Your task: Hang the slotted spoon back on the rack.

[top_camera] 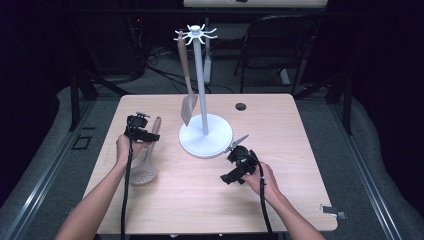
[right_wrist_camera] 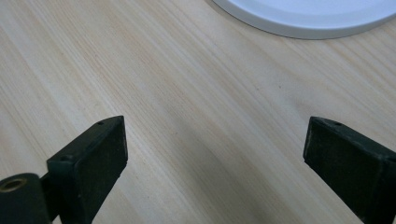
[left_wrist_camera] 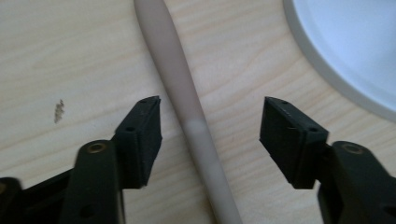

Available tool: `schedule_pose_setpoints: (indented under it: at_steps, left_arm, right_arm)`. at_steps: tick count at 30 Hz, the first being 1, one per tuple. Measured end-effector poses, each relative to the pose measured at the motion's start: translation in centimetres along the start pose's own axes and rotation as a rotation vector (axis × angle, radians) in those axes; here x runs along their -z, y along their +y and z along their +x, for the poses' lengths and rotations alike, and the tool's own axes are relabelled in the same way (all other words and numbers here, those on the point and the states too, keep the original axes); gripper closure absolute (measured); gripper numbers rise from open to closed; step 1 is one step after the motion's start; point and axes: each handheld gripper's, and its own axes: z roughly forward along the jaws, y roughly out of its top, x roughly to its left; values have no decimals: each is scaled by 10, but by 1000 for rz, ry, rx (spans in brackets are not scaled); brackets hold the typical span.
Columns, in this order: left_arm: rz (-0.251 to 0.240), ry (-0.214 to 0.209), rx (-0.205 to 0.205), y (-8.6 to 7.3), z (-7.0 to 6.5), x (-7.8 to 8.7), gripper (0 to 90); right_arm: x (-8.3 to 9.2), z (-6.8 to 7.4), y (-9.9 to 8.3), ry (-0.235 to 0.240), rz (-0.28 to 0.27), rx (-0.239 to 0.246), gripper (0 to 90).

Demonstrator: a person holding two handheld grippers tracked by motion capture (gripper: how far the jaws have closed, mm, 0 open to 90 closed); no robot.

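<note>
In the left gripper view the beige spoon handle (left_wrist_camera: 187,107) runs off both the top and bottom edges, its bowl out of frame, and the white stand base (left_wrist_camera: 345,51) is cut off at the corner. In the high view the left tongs (top_camera: 150,136) hide part of that handle.

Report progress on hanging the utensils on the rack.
Done: a spatula already hangs from a hook on the white rack. In hand: the left gripper straddles the handle of the skimmer, which lies flat on the table, pads not yet pressing it. The right gripper sits open beside the rack's base. Left: grip, lift and hang the skimmer.
</note>
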Motion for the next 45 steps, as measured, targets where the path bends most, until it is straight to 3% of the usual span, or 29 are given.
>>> schedule_pose_setpoints:
  at_steps: [3, 7, 11, 14, 18, 27, 32, 35, 41, 43, 45]
  left_arm:
    - [42, 11, 3, -4, 2, -6, 479]
    - [66, -4, 20, -9, 6, -12, 593]
    - [78, -1, -2, -10, 5, -14, 654]
    - [81, 4, -4, -11, 4, -13, 660]
    - [92, -21, -14, -14, 2, -10, 683]
    - [141, -34, -78, -29, -6, 5, 732]
    - [163, -46, -67, -37, -7, 11, 740]
    - [171, -44, -69, -34, -7, 11, 650]
    - [194, -9, -121, -23, -13, 8, 645]
    - [223, 0, -143, -22, -16, 4, 657]
    - [235, -4, -139, -22, -18, 0, 675]
  right_arm:
    - [2, -1, 0, -5, 11, 5, 62]
    - [2, -1, 0, -8, 3, 5, 64]
    - [3, -1, 0, -9, 9, 14, 68]
    - [3, -1, 0, -10, 2, 7, 75]
    - [4, 0, -1, -10, -2, 9, 76]
    - [6, 1, -1, -12, -1, 13, 76]
    - [6, 1, 0, -13, 7, 22, 76]
    - [6, 2, 0, -16, 10, 30, 76]
    - [5, 2, 0, -20, 2, 24, 76]
    - [5, 2, 0, -21, 3, 24, 76]
    - [6, 2, 0, -27, 11, 34, 76]
